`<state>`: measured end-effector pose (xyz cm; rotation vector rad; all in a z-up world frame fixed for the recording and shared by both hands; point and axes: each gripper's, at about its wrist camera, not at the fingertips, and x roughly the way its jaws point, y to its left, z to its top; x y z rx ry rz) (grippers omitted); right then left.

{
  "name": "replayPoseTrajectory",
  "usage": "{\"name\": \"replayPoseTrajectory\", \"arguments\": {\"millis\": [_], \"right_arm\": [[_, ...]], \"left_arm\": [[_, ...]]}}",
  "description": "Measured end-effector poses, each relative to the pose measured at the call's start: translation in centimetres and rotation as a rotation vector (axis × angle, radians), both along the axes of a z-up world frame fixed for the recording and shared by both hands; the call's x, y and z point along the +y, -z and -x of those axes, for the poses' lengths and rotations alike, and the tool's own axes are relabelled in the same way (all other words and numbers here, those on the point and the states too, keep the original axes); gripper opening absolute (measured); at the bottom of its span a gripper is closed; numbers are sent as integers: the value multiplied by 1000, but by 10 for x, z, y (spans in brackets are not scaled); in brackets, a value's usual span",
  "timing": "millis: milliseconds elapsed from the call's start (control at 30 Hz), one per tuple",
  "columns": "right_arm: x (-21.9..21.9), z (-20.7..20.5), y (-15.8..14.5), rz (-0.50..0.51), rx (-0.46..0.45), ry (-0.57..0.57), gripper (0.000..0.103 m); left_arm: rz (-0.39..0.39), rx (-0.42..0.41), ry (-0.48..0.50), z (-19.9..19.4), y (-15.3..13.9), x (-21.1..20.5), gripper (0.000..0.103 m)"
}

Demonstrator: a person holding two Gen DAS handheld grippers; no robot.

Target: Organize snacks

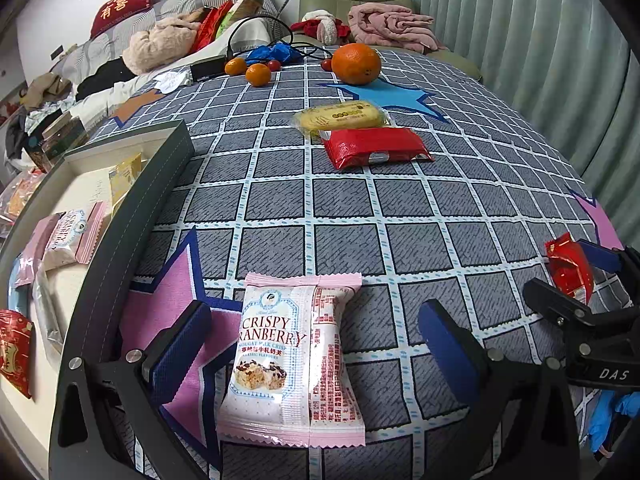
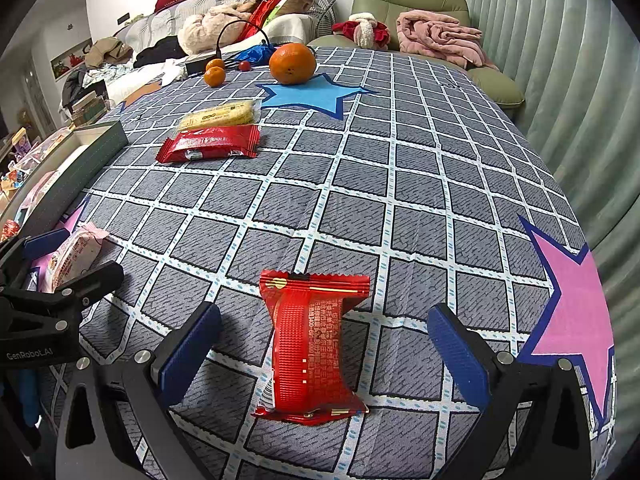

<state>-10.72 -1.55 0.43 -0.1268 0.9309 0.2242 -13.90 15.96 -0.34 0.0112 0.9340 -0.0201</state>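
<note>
A pink and white Crispy Cranberry packet lies flat on the checked cloth between the fingers of my open left gripper; it also shows in the right wrist view. A small red snack packet lies between the fingers of my open right gripper, untouched; it also shows in the left wrist view. Farther back lie a long red packet and a yellow packet. A grey-walled box at the left holds several snack packets.
A large orange, two small tangerines, cherry tomatoes and a black cable lie at the far end of the table. A sofa with cushions and a green armchair with a pink blanket stand behind. Curtains hang on the right.
</note>
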Motion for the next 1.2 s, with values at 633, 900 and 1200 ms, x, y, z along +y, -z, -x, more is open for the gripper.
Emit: {"name": "replayPoseTrajectory", "arguments": {"millis": [633,900,1200], "right_arm": [[-1,2,-2,1,8,-11,103],[1,-3,-3,15,81,-20,103],[2,4,-13,34,106,-51,51]], "left_arm": [[-1,0,-1,1,1,0,103],[-3,54,-16,-1,-3,0,103],[3,119,24,0,-13,-15,51]]}}
